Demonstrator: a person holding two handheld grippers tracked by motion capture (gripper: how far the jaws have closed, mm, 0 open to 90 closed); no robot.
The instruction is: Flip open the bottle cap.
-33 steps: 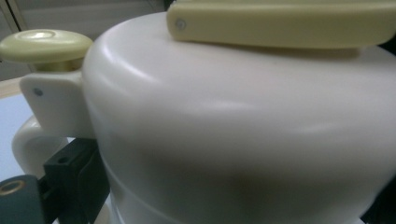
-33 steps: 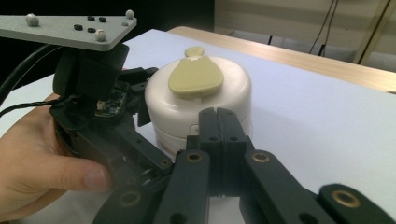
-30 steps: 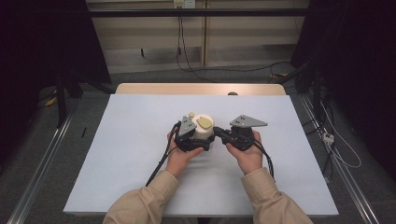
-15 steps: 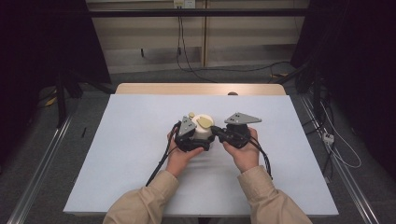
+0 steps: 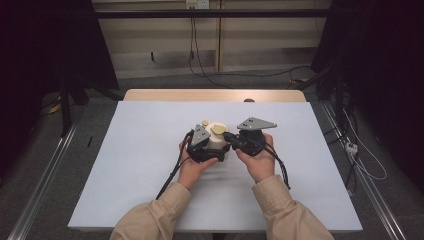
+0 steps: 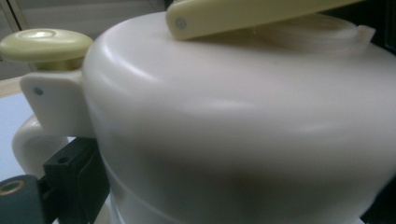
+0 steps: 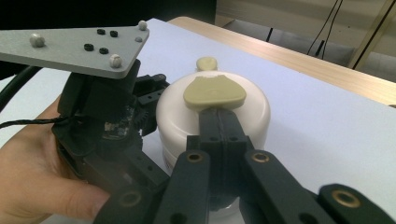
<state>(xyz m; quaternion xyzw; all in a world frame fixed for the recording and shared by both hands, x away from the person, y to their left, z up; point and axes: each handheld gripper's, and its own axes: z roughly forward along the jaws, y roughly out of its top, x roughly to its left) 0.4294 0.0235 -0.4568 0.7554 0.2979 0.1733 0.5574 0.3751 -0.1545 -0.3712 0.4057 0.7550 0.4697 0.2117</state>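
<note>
We see the right gripper (image 7: 219,119) pinching the lid flap (image 7: 214,92); the left gripper (image 5: 204,148) clamps the jug (image 5: 216,141). The flap may slip free if pulled sideways.

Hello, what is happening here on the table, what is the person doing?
A person works on a cream white container on a pale blue table, a gripper in each hand. The left gripper is at the container's body, apparently bracing it. The right gripper has its jaws shut on the edge of the yellowish lid flap, which stands slightly raised in the left gripper view.
</note>
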